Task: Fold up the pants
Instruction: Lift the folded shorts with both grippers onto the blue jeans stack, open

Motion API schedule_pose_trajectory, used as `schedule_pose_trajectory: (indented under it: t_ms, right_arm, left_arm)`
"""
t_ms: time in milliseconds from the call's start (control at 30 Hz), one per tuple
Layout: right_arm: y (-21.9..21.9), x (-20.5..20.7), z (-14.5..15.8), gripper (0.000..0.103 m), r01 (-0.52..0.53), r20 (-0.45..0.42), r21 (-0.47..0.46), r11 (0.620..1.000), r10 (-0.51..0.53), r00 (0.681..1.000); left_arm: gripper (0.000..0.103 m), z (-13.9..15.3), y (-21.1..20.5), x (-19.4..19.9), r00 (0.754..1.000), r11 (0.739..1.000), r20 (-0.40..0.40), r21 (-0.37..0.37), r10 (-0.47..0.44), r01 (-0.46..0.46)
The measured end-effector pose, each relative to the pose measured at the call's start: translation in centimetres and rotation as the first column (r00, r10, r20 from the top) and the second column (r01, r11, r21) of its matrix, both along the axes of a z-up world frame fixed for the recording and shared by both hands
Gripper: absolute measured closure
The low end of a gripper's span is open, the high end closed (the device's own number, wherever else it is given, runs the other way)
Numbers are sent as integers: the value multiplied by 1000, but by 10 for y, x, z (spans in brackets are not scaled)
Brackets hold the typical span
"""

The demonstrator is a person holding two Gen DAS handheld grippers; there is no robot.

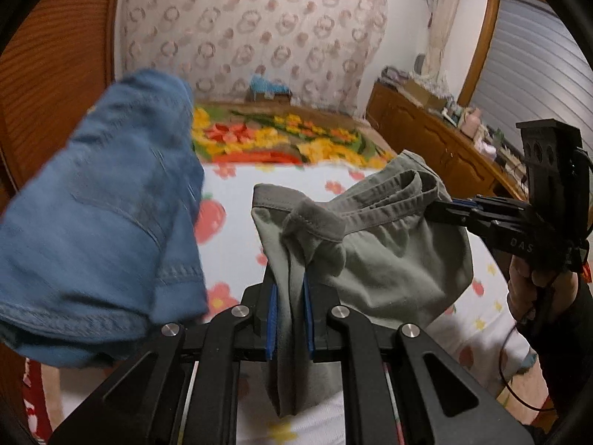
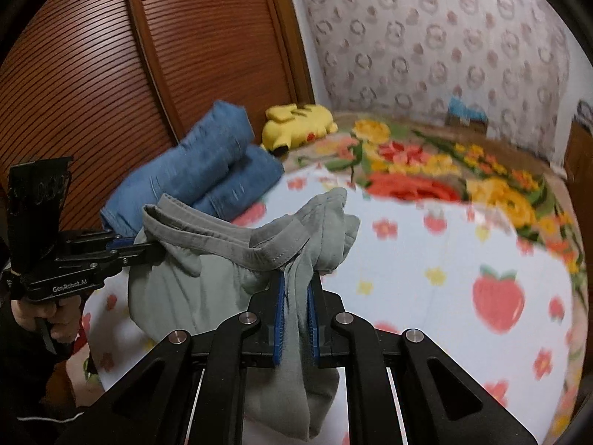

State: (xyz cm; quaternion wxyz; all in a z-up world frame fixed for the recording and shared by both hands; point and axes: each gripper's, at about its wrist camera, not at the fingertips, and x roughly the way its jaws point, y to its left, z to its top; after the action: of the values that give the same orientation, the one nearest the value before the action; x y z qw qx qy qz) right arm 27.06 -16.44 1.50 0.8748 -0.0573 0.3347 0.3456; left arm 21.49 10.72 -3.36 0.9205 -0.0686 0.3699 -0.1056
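Grey-green pants hang in the air between both grippers above the bed. My left gripper is shut on one end of the waistband, with cloth bunched between its blue pads. My right gripper comes in from the right in the left wrist view and is shut on the other end. In the right wrist view the right gripper pinches the pants, and the left gripper grips the waistband at the left.
The bed has a white sheet with strawberries and flowers and a floral blanket behind. Folded blue jeans lie at the left by the wooden wardrobe. A yellow plush lies behind. A wooden dresser stands right.
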Motion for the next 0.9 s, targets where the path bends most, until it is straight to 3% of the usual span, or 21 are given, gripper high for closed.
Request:
schedule_pose_trajectory:
  t_ms: [233, 400, 600, 900]
  right_arm:
    - [35, 6, 42, 92, -51, 126, -9, 999, 51, 991]
    - [61, 7, 63, 92, -90, 188, 12, 996, 86, 978]
    - [90, 22, 64, 92, -141, 219, 5, 990, 136, 966]
    - [138, 64, 62, 92, -206, 236, -80, 975, 220, 947]
  left_arm:
    - [90, 56, 22, 5, 987, 997, 152, 57, 47, -56]
    - [90, 80, 49, 10, 973, 991, 213, 81, 88, -107]
    - [90, 78, 88, 13, 963, 981, 221, 75, 157, -177]
    - [90, 64, 121, 5, 948, 968, 213, 28, 237, -248]
